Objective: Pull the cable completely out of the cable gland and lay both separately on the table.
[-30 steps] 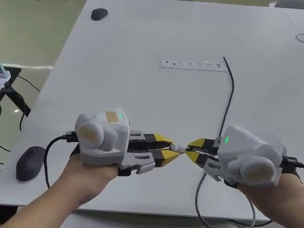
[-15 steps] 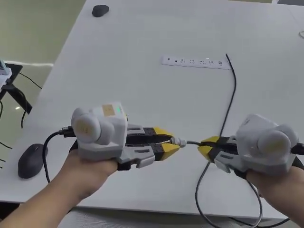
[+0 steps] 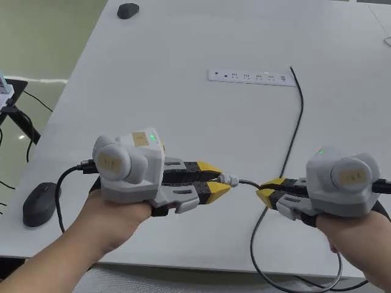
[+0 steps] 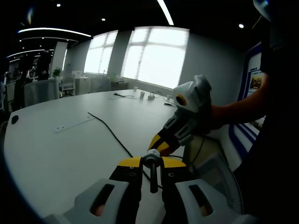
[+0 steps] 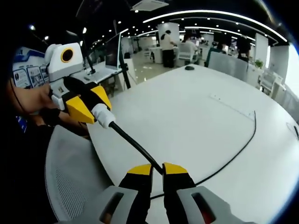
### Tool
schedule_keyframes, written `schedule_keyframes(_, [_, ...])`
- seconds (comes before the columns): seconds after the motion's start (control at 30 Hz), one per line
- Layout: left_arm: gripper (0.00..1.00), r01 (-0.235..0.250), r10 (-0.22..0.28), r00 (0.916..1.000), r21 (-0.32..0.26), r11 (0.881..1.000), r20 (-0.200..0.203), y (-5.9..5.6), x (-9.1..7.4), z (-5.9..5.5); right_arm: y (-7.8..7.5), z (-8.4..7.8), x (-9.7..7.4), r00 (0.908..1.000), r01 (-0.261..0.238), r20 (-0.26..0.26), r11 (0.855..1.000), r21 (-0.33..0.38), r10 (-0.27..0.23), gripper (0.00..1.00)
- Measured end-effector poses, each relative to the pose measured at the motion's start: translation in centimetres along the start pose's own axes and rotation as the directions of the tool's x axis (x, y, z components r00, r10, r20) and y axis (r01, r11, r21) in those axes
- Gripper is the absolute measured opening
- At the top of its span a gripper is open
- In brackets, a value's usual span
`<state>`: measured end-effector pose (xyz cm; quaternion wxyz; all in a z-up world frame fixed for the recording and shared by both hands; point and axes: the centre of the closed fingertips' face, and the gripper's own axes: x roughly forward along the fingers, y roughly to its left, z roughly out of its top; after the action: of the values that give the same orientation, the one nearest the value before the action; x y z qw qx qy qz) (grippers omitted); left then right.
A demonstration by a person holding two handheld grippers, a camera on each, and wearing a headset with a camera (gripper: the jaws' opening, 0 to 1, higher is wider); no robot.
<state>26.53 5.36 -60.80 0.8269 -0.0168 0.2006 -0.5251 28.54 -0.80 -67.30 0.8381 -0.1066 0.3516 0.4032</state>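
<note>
While the left gripper (image 3: 221, 182) pinches the pale, rounded cable gland (image 3: 230, 180) over the smooth white table's (image 3: 183, 91) near edge, the right gripper (image 3: 265, 189) clamps the thin black cable (image 3: 249, 182). Yellow jaw tips hide most of the gland.

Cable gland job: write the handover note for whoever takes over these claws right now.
Left claw: shut on the gland, held in the air over the near edge of the table.
Right claw: shut on the cable, a short stretch away from the gland.
Done: both parts are gripped, and a short run of cable goes straight from one claw to the other.
Left to do: the cable enters the gland, so it is not yet out. Draw the claws apart until it comes free, then lay gland and cable separately on the table.
</note>
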Motion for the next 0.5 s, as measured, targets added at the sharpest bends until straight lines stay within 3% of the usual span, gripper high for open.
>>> schedule_keyframes(0.17, [0.14,0.016,-0.016,0.9998,-0.014,1.000,0.008,-0.4,0.1,0.3,-0.3,0.3,-0.5,0.9996,0.023,0.019,0.997,-0.079,-0.022,0.04])
schedule_keyframes(0.2, [0.14,0.019,-0.018,0.9998,-0.017,1.000,0.013,-0.4,0.2,0.4,-0.4,0.6,-0.6,0.9988,0.035,0.037,0.991,-0.128,-0.031,0.04])
schedule_keyframes(0.3, [0.14,0.019,-0.019,0.9998,-0.014,1.000,0.011,-0.4,0.3,0.4,-0.7,0.8,-1.1,0.9972,0.062,0.051,0.980,-0.190,-0.054,0.04])
schedule_keyframes(0.4, [0.14,0.020,-0.020,0.9998,-0.009,1.000,0.007,-0.4,0.5,0.4,-0.4,1.5,-1.5,0.9953,0.058,0.088,0.978,-0.202,-0.040,0.15])
schedule_keyframes(0.43, [0.14,0.021,-0.021,0.9998,-0.011,1.000,0.006,-0.5,0.5,0.3,-0.6,1.9,-1.7,0.9935,0.085,0.093,0.968,-0.235,-0.064,0.19])
schedule_keyframes(0.5, [0.14,0.022,-0.022,0.9997,-0.011,1.000,0.004,-0.6,0.7,0.2,0.3,2.5,-2.0,0.9942,0.064,0.102,0.954,-0.293,-0.035,0.19])
